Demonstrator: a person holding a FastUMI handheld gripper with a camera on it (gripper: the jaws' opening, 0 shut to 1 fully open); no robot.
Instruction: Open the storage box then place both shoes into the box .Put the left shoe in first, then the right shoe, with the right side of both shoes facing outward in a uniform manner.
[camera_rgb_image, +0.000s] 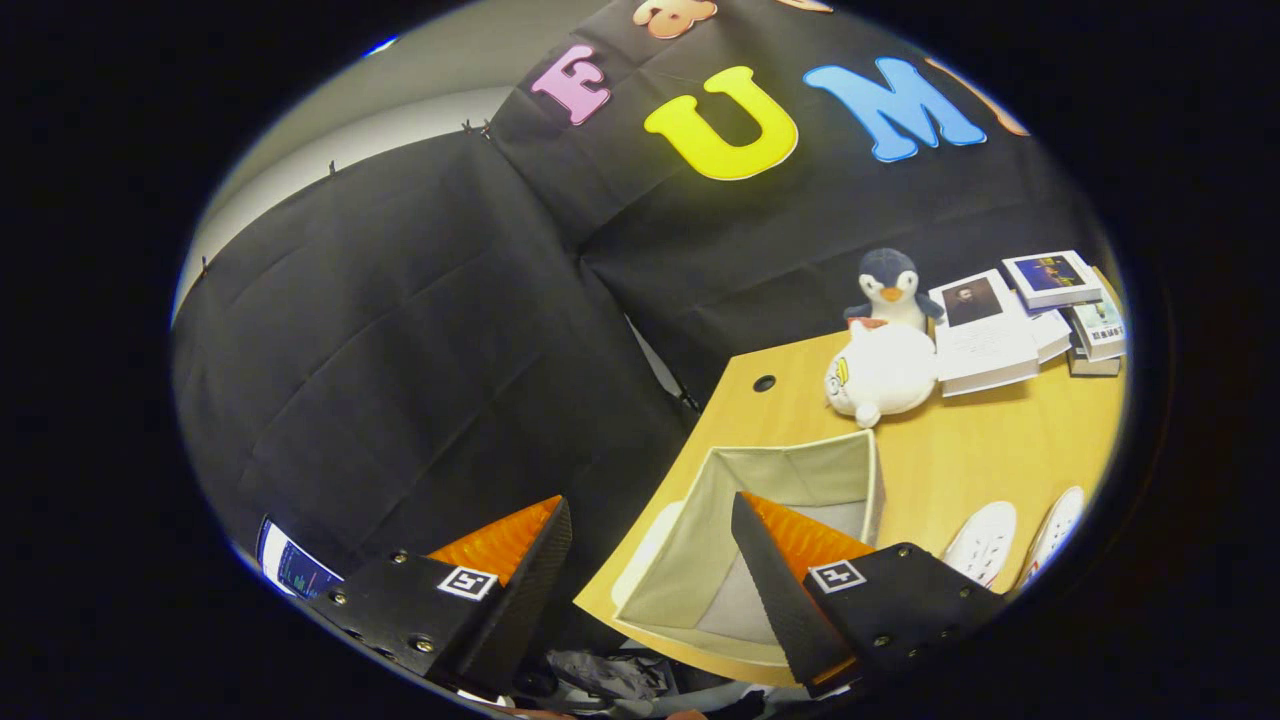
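The storage box (790, 500) is a soft, beige fabric bin, standing open-topped on the near corner of the wooden worktop (960, 450), its pale inner walls and floor bare as far as they show. The claw (652, 525) hangs above it with its fingers spread wide and nothing between them; the right finger (770, 560) covers part of the box's inside, while the left finger (530, 560) hangs off the worktop's side, over the black cloth. Two white shoes (1010, 540) lie side by side on the worktop just beside the box (their heels are cut off, so left and right cannot be told apart). Beyond the box sit a white plush toy (880, 375) and a penguin plush (888, 285) touching behind it, with a pile of books (1040, 320) next to them. Below the worktop's near edge lies a dim grey jumble too murky to make out.
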